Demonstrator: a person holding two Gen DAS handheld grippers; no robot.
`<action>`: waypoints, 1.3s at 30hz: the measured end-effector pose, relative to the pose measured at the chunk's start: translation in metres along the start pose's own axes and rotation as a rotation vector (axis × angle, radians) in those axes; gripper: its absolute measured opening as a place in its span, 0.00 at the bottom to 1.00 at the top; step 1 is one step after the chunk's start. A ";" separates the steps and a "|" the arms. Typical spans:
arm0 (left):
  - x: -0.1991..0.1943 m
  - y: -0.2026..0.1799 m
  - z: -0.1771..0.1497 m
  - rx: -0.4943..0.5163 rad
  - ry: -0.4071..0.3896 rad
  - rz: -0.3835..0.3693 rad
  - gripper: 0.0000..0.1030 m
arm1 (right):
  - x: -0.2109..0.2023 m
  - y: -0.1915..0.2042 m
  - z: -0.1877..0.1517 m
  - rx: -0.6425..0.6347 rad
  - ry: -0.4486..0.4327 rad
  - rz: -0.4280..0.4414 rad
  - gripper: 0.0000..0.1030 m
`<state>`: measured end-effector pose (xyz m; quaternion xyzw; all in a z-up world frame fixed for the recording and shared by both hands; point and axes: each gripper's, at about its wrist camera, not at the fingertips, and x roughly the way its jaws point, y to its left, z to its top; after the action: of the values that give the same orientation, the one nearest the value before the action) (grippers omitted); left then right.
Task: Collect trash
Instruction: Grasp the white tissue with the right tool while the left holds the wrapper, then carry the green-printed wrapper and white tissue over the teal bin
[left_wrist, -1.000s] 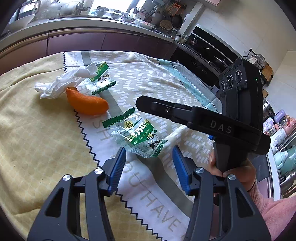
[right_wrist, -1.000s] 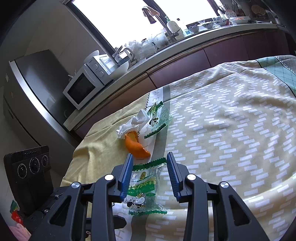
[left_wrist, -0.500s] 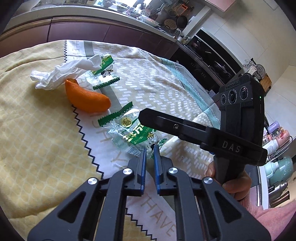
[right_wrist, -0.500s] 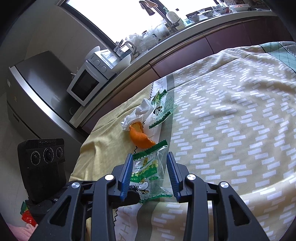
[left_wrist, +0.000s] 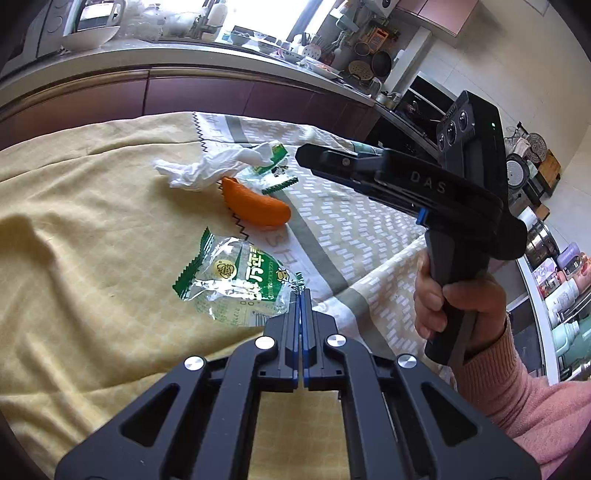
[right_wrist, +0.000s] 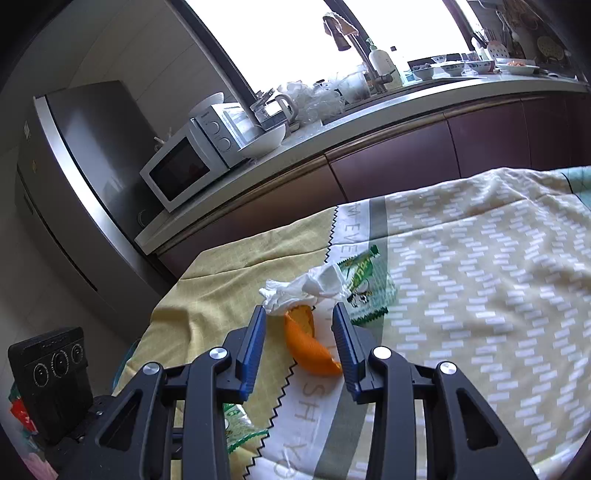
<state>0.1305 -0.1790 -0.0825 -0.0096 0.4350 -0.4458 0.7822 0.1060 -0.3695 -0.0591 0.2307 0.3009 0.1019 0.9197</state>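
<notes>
My left gripper (left_wrist: 300, 295) is shut on the corner of a clear green-printed snack wrapper (left_wrist: 236, 284), held just above the yellow tablecloth (left_wrist: 81, 251). Behind it lie an orange peel (left_wrist: 256, 206), a crumpled white tissue (left_wrist: 210, 168) and a second green wrapper (left_wrist: 275, 173). My right gripper (right_wrist: 300, 332) is open, with the orange peel (right_wrist: 308, 341) between its fingers. The tissue (right_wrist: 306, 290) and second wrapper (right_wrist: 364, 284) lie just beyond. A bit of the held wrapper (right_wrist: 240, 430) shows low in the right wrist view. The right gripper's body (left_wrist: 424, 184) hovers right of the peel.
The cloth-covered table (right_wrist: 480, 295) stretches right. A kitchen counter (right_wrist: 369, 125) with a microwave (right_wrist: 181, 166), bowl and sink runs behind. A fridge (right_wrist: 74, 177) stands at the left. Shelves with bottles (left_wrist: 565, 288) are at the far right.
My left gripper closed on the snack wrapper and pulled it left and toward me. My right gripper moved forward from over that wrapper to straddle the orange peel.
</notes>
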 end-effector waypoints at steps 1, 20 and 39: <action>-0.005 0.002 -0.001 0.002 -0.008 0.014 0.01 | 0.005 0.003 0.004 -0.014 0.001 -0.014 0.35; -0.071 0.043 -0.030 -0.026 -0.092 0.168 0.01 | 0.059 0.007 0.014 -0.064 0.093 -0.145 0.05; -0.142 0.063 -0.054 -0.049 -0.177 0.267 0.01 | 0.012 0.086 0.017 -0.115 -0.042 0.079 0.04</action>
<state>0.1048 -0.0206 -0.0460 -0.0099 0.3726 -0.3248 0.8693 0.1217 -0.2969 -0.0119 0.1912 0.2660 0.1503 0.9328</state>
